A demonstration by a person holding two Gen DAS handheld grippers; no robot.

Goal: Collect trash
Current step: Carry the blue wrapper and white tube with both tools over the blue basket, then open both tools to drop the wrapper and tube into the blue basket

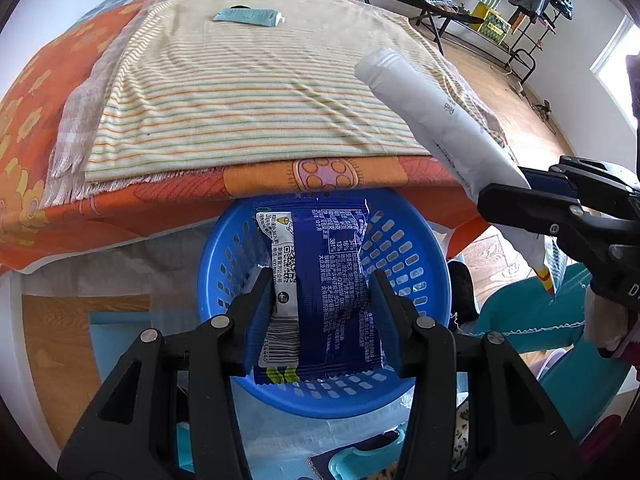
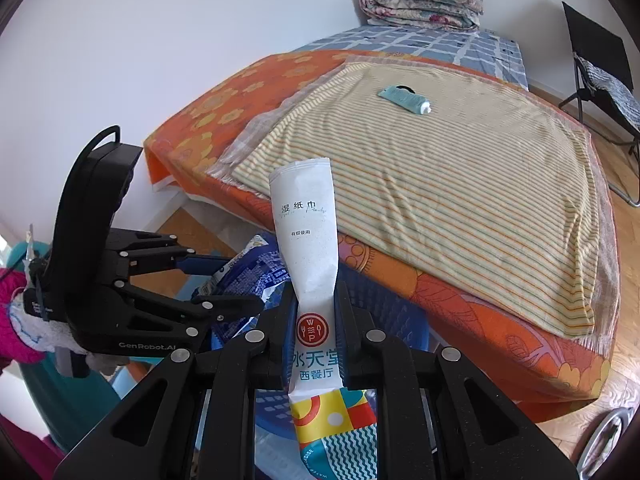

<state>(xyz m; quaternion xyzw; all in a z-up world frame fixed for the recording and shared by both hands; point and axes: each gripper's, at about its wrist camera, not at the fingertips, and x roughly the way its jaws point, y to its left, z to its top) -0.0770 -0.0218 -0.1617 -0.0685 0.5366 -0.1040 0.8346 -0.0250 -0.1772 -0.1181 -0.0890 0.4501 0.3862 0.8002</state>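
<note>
The left claw (image 1: 320,312) is clenched on a blue snack wrapper (image 1: 324,280) directly above the blue basket (image 1: 424,240), which stands on the floor just beside the bed (image 1: 48,152); releasing it here, squarely over the opening, should drop it cleanly inside. The right claw (image 2: 316,344) grips a white wet-wipe packet (image 2: 308,240) by its lower part, tilted up and off to the basket's right, so it likely needs to move over the rim before letting go. A teal tube (image 1: 248,16) lies far back on the striped cloth (image 1: 256,92).
</note>
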